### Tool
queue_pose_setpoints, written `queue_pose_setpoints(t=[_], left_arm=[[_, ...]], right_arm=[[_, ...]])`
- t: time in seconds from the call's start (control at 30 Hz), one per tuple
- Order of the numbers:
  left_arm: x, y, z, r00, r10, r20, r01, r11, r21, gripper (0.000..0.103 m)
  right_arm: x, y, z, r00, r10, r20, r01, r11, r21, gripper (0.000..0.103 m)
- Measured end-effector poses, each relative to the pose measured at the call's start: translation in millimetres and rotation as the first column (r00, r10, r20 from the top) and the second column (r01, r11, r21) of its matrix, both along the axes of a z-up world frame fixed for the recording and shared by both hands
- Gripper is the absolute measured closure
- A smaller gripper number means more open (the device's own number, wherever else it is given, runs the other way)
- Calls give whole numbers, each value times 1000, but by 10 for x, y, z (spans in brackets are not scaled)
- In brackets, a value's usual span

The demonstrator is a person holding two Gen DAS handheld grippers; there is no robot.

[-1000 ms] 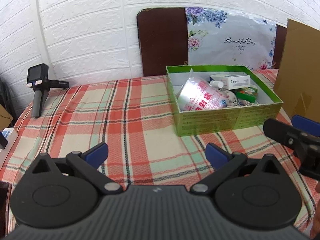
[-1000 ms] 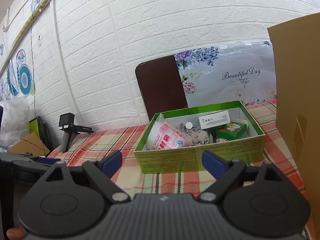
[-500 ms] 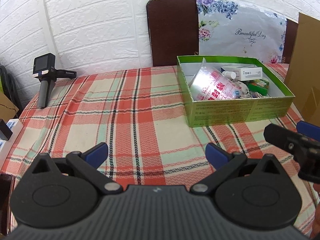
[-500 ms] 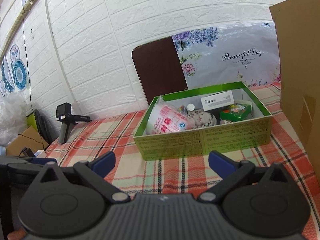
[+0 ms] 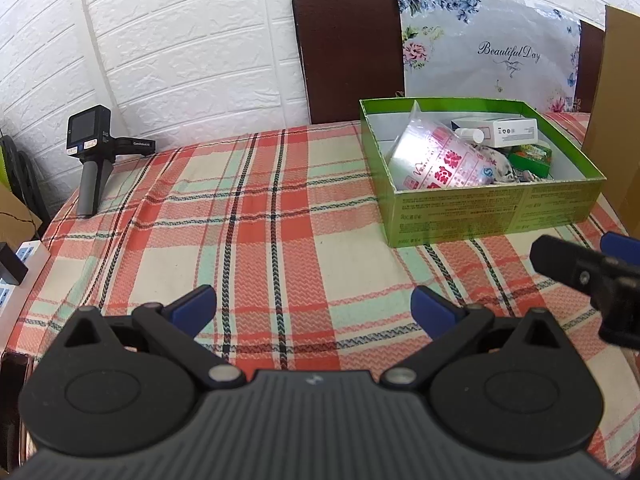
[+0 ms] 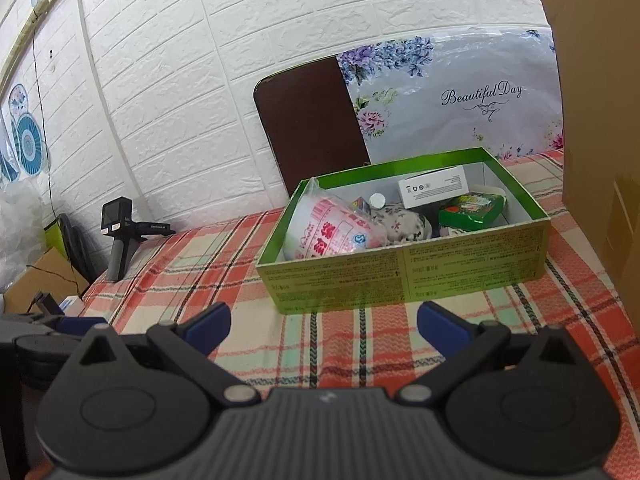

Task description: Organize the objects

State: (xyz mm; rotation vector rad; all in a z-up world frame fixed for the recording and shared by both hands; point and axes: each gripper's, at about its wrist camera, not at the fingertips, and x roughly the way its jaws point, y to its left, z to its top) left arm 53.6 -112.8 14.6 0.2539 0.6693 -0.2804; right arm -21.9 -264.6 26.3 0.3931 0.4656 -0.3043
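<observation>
A green cardboard box point(image 5: 496, 210) point(image 6: 404, 276) stands on the plaid tablecloth at the far right. In it lie a pink-printed plastic bag point(image 5: 436, 160) point(image 6: 332, 228), a white carton point(image 5: 504, 130) point(image 6: 434, 186), a small white bottle point(image 6: 377, 201), a floral cloth item point(image 6: 404, 222) and a green packet point(image 5: 532, 156) point(image 6: 472, 210). My left gripper point(image 5: 314, 312) is open and empty over the near cloth. My right gripper point(image 6: 324, 330) is open and empty in front of the box; it also shows at the right edge of the left wrist view point(image 5: 588, 276).
A black handheld camera on a grip point(image 5: 90, 160) point(image 6: 118, 238) stands at the table's far left. A brown cardboard box point(image 6: 600, 152) stands right of the green box. A dark chair back point(image 5: 348, 52) with a floral cushion point(image 5: 492, 48) is behind the table. A power strip point(image 5: 16, 268) lies at the left edge.
Both grippers have drawn back and risen a little, so the green box looks farther off. Both stay open and empty.
</observation>
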Motion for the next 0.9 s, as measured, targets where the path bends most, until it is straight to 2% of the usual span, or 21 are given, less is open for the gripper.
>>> queue_pose_setpoints(t=[0.5,0.9], left_arm=[[-48,-24,2,1000,-14,-16,14,1000,-4,0],[-97,-48,13,1000,-7,-8,7,1000,25,0]], right_arm=[[-30,-24,3,1000,-20,-7,20,1000,2,0],[-57,-18,-7,1000,-29,-7,29,1000,10,0]])
